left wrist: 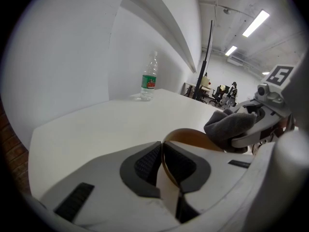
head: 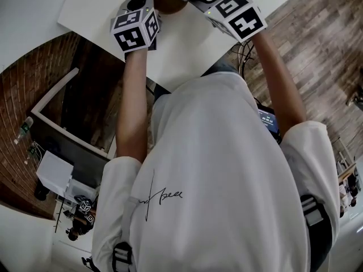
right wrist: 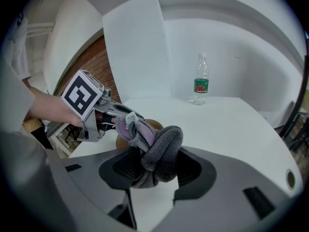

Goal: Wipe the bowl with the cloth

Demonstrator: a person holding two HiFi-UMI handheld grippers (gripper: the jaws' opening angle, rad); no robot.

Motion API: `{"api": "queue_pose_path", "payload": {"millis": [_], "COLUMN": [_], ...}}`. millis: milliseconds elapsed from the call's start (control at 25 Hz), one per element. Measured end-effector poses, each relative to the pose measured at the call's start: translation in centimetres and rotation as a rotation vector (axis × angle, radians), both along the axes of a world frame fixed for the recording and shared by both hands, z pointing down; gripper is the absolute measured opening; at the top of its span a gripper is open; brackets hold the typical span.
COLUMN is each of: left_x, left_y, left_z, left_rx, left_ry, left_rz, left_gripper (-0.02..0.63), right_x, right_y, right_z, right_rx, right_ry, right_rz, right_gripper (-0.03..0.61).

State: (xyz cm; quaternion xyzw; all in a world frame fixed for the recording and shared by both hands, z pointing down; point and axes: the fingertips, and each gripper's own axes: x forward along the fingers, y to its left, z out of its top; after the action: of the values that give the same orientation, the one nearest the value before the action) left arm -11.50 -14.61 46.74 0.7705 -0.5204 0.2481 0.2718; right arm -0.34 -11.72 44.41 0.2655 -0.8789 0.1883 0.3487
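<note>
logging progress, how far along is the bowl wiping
Done: both grasps made. The left gripper pinches the rim of the round brown bowl; the right gripper clamps the bunched grey cloth. In hand: cloth held at the bowl. Left: the wiping itself; progress cannot be seen.

Left gripper point(left wrist: 161, 162) clamped, right gripper point(right wrist: 154, 170) clamped — both held forward

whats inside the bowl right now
The grey cloth, bunched in the right tongs, sits at the bowl's far rim, over its opening. Only bare brown inner wall shows otherwise; the bottom is hidden behind the left tongs clamped on the near rim.
</note>
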Motion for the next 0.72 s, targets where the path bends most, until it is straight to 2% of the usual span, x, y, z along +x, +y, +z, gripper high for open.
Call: {"api": "queue_pose_path", "payload": {"millis": [720], "left_x": [0.0], "left_y": [0.1], "left_z": [0.1], "left_rx": [-0.004], "left_ry": [0.000], "left_rz": [-0.004], "left_gripper": [0.035], "right_x": [0.0], "right_y": [1.5], "right_z": [0.0], "right_rx": [0.005], "right_ry": [0.009], "right_rz": [0.012], "right_gripper": [0.181]}}
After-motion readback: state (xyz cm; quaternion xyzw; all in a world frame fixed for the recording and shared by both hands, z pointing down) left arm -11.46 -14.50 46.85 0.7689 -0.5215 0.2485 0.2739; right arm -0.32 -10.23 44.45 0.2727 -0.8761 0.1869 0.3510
